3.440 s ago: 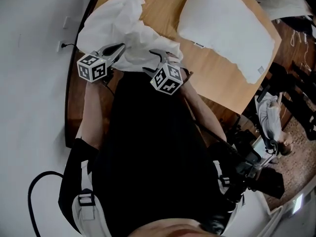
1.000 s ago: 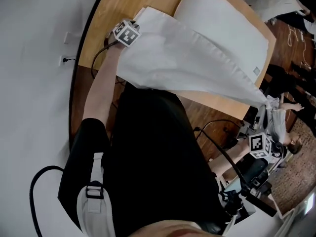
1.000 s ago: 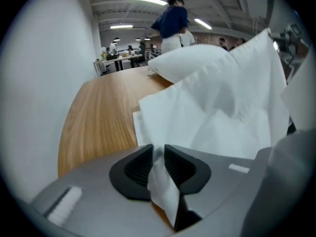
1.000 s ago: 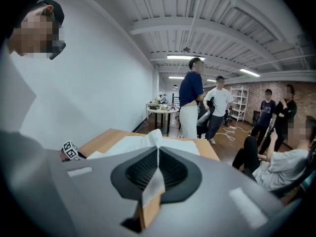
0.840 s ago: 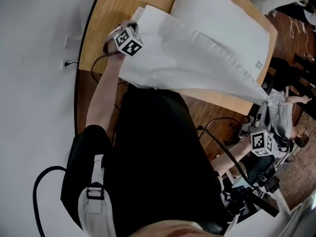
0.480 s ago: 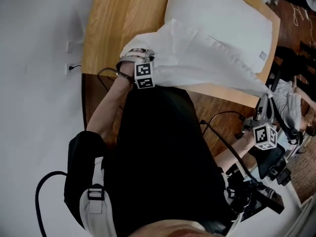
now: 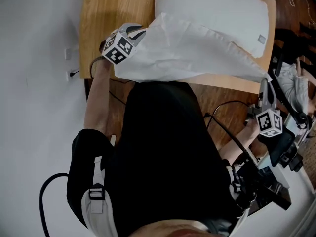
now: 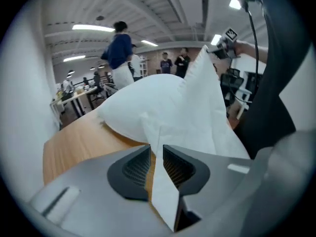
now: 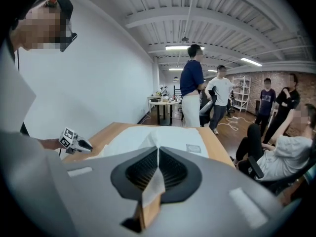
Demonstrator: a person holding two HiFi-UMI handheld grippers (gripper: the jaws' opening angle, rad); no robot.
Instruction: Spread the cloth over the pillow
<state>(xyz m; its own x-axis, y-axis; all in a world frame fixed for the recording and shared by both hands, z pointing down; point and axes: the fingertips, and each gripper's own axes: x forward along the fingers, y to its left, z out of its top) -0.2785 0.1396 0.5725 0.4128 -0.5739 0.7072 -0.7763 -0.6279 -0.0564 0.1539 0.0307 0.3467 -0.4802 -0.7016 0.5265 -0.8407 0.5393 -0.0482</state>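
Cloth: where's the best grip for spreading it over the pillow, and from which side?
Take the two corners of its near long edge, coming from the near side of the table. The cloth stretches flat between them, so it should carry over the pillow. The right gripper is shut on one corner; the left gripper's jaws are opening, the other corner between them.

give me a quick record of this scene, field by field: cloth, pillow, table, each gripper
cloth: white, stretched between the two grippers above the table's near edge
pillow: white, on the table, mostly uncovered
table: wooden
left gripper: jaws opening, cloth corner between them
right gripper: jaws shut on the cloth's other end, beyond the table
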